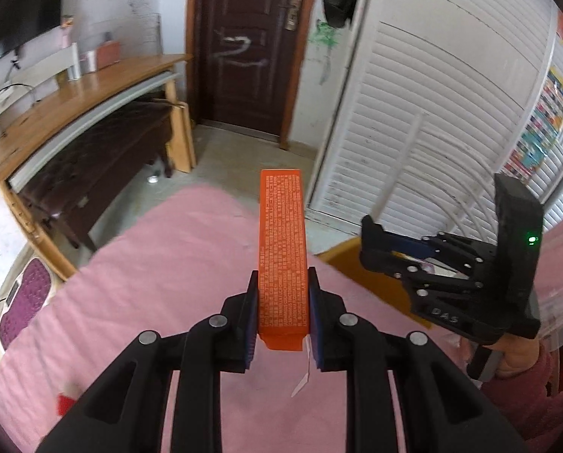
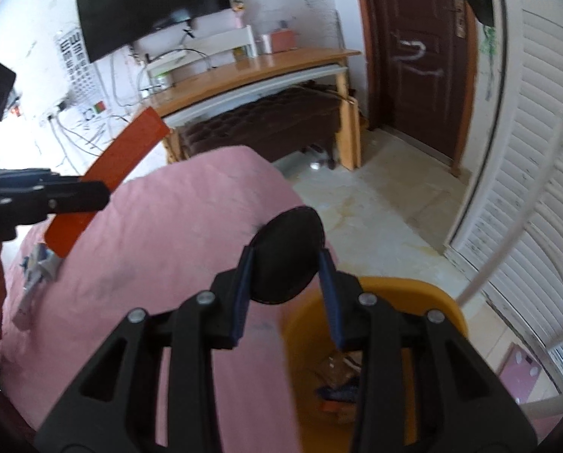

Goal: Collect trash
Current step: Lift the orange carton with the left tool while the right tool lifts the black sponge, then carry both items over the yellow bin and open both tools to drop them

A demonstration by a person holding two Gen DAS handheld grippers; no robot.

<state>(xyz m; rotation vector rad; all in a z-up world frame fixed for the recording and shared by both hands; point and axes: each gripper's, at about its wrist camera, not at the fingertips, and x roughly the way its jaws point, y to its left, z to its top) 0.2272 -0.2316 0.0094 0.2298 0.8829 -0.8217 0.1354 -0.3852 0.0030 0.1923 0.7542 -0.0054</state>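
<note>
My left gripper (image 1: 282,281) is shut on a long orange box (image 1: 282,249) printed with small white text, held above the pink bed (image 1: 168,264). The box also shows in the right wrist view (image 2: 108,177), with the left gripper (image 2: 96,192) at the left edge. My right gripper (image 2: 287,260) is shut on a flat black oval pad (image 2: 287,256), held over the bed's corner beside the orange bin (image 2: 443,294). The bin holds some wrappers (image 2: 338,377). In the left wrist view the right gripper (image 1: 372,241) hangs to the right, above the bin (image 1: 342,260).
A wooden desk (image 1: 74,102) with a dark bench (image 1: 104,158) under it stands left of the brown door (image 1: 251,49). White louvred wardrobe doors (image 1: 432,132) are on the right. Small litter (image 2: 36,268) lies on the bed. A red scrap (image 1: 66,402) lies near me.
</note>
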